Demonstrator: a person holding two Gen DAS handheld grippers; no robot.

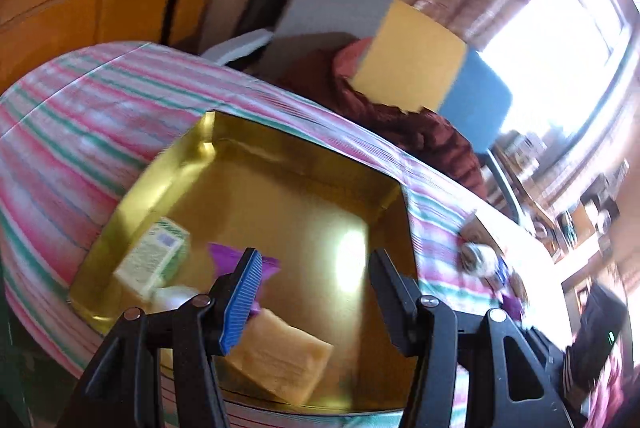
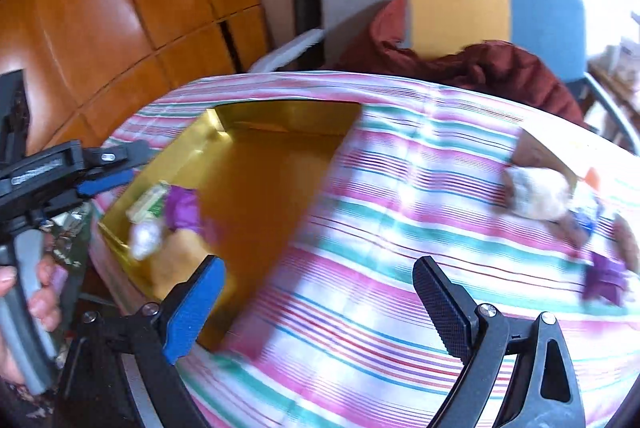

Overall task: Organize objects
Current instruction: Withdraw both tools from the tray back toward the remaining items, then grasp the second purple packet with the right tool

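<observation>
On the striped table (image 2: 380, 248), gold tray (image 1: 280, 163) held: green-and-white carton (image 1: 154, 256), white bottle (image 1: 172, 298), purple packet (image 1: 224, 256), tan sponge block (image 1: 280, 360), all grouped at its near-left corner. Carton's long axis ran toward the tray's corner. Left gripper (image 1: 316, 292) hovered directly above, jaws parted, empty. Loose items, among them a white bundle (image 2: 536, 195) and purple scrap (image 2: 604, 280), lay to the tray's right, forward-right of the right gripper (image 2: 320, 304), which was nearer them, jaws spread, empty. Motion blur obscured their orientation.

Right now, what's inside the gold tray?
In the gold tray: a green box, purple wrapper, white bottle and tan sponge. The left gripper hides parts of them.
</observation>
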